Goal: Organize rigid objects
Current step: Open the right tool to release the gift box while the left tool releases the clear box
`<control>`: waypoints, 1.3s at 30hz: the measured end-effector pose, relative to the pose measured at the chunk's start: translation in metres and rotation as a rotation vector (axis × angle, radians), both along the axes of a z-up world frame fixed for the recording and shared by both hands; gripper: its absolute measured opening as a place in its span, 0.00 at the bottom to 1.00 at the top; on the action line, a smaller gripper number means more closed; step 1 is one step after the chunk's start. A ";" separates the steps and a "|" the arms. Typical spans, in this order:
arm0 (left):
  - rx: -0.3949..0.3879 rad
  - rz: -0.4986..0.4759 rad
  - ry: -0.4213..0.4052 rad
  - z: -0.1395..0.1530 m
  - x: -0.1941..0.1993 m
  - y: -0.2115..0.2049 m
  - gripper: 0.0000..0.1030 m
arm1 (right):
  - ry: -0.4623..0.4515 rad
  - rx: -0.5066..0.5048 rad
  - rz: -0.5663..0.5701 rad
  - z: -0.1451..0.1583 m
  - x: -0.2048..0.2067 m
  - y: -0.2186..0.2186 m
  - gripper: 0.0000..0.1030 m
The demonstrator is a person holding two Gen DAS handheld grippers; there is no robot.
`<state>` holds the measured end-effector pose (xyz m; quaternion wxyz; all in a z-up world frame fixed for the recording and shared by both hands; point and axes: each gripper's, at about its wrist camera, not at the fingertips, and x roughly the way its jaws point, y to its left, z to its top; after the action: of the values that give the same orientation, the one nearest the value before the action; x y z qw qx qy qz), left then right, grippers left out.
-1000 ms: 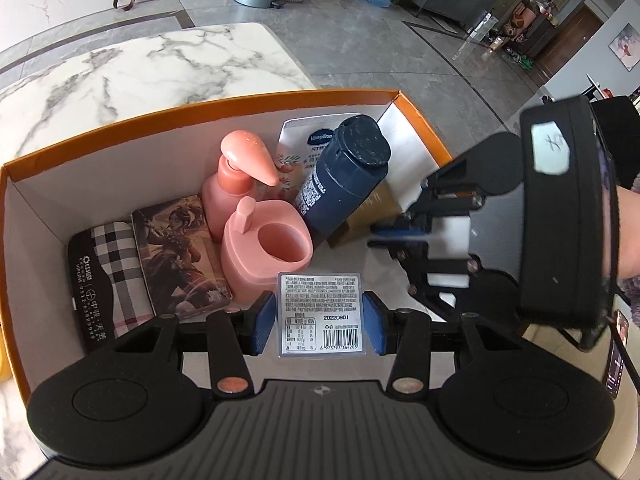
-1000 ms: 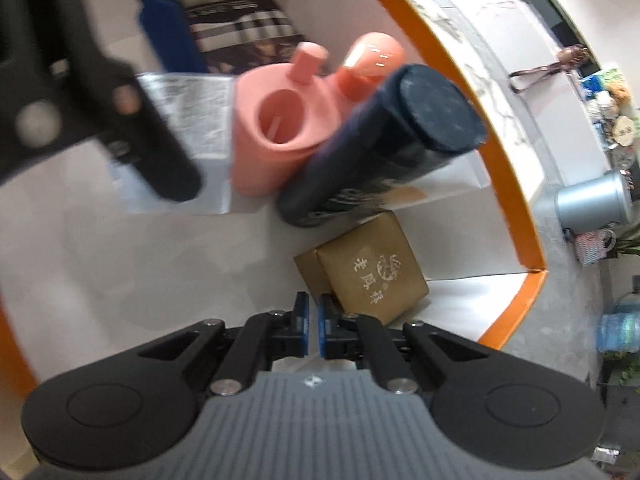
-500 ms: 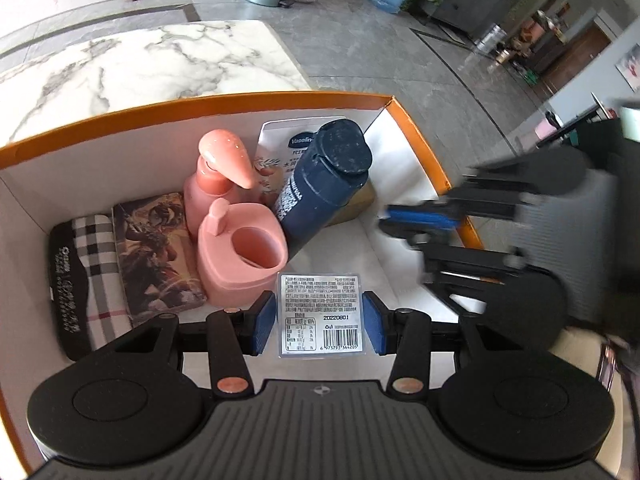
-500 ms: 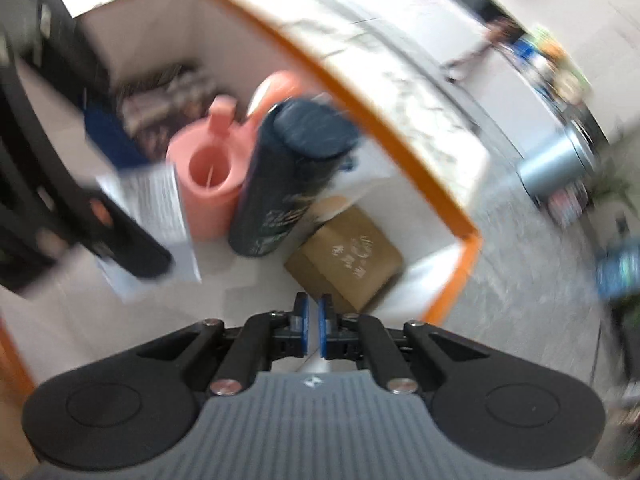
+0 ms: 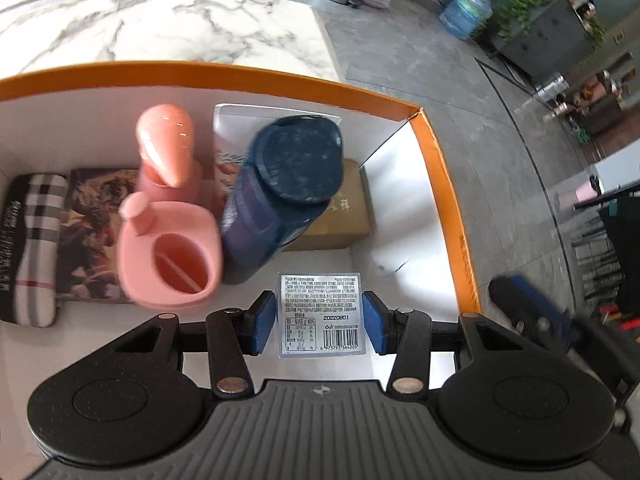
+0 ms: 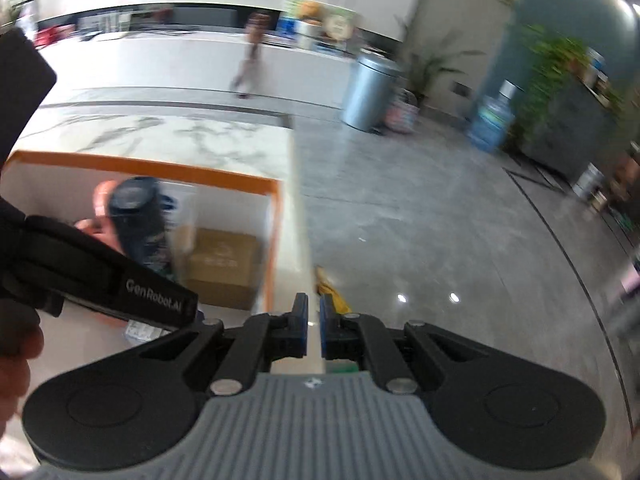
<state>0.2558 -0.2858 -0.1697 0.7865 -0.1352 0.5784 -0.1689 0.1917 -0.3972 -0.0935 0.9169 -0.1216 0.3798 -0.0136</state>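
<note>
Two hand-held grippers are in view. The left hand-held gripper [image 5: 320, 322] clamps one flat clear packet [image 5: 322, 314] with a printed label and barcode between its blue pads, at lower centre of the left wrist frame, above the floor of one orange-rimmed box [image 5: 444, 184]. The box stands on a marble tabletop [image 5: 168, 28] and contains six items: one dark blue bottle [image 5: 284, 196] leaning at centre, one pink pump bottle [image 5: 168, 152], one pink holder [image 5: 170, 258] in front of the pump bottle, one brown carton [image 5: 340, 216] partly hidden behind the blue bottle, one illustrated flat box [image 5: 90, 236] and one plaid pouch [image 5: 34, 244] at the left edge. A white pack [image 5: 240, 132] behind the bottles is mostly covered. The right hand-held gripper [image 6: 314, 330] is closed and empty, outside the box over the grey floor [image 6: 440, 208]; that frame is motion-blurred
</note>
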 end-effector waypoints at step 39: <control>0.049 -0.222 -0.012 -0.004 0.018 -0.010 0.24 | 0.053 0.104 -0.075 -0.019 0.011 -0.016 0.06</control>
<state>0.2734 -0.2963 -0.1737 0.7694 -0.0500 0.5892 -0.2416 0.2030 -0.4131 -0.1120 0.9106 -0.0597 0.4082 -0.0249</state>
